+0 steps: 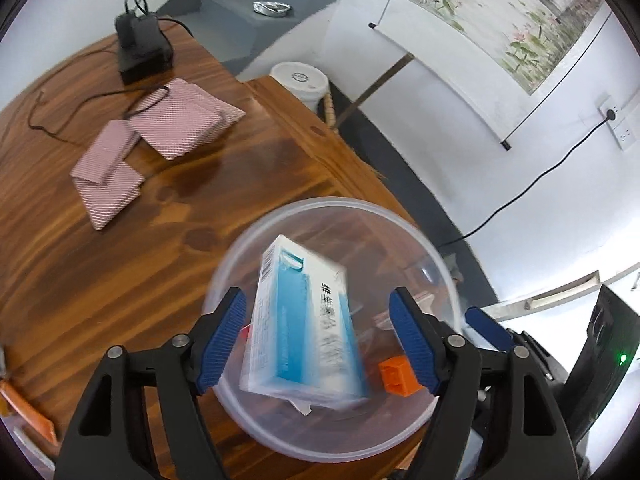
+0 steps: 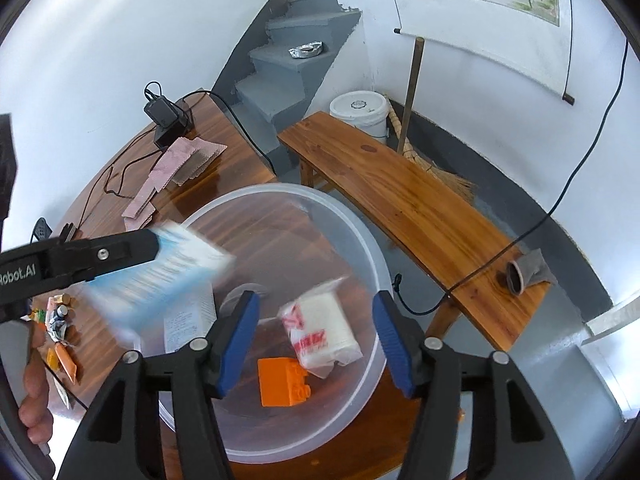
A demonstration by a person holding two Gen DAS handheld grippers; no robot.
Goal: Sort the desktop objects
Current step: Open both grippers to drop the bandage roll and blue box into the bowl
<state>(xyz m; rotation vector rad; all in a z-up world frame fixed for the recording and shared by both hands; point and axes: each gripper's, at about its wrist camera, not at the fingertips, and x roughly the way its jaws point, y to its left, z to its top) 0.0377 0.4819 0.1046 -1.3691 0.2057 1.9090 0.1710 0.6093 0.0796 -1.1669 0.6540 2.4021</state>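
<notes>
White walls, grey stairs (image 2: 296, 64) at the far end and a hanging scroll painting (image 1: 504, 20) frame my wooden table (image 1: 100, 260); a bench (image 2: 400, 188) runs along its right side, with a bucket (image 2: 360, 110) and broom beyond.

Near me sits the clear bowl (image 2: 360, 240), the bin I am sorting into. My left gripper (image 1: 318, 340) hangs over it, jaws spread wide, with the blue box (image 1: 304, 320) between them but blurred and, by my reading, clear of both pads and dropping. It is light, stiff card, best taken across its narrow sides; it should land flat without harm.

My right gripper (image 2: 314, 340) is also spread, nothing pinched. Below it in the bowl lie a white packet (image 2: 324, 324), soft, crinkly and likely slippery, and an orange brick (image 2: 282, 376), hard and easy to grip on its flat faces.

Still on the table to the left are small bits, an orange tube (image 2: 66, 360) among them. Farther off lie pink pouches (image 1: 160, 128), a black charger (image 1: 140, 48) and its cable (image 1: 52, 128), which could snag a reach that way.
</notes>
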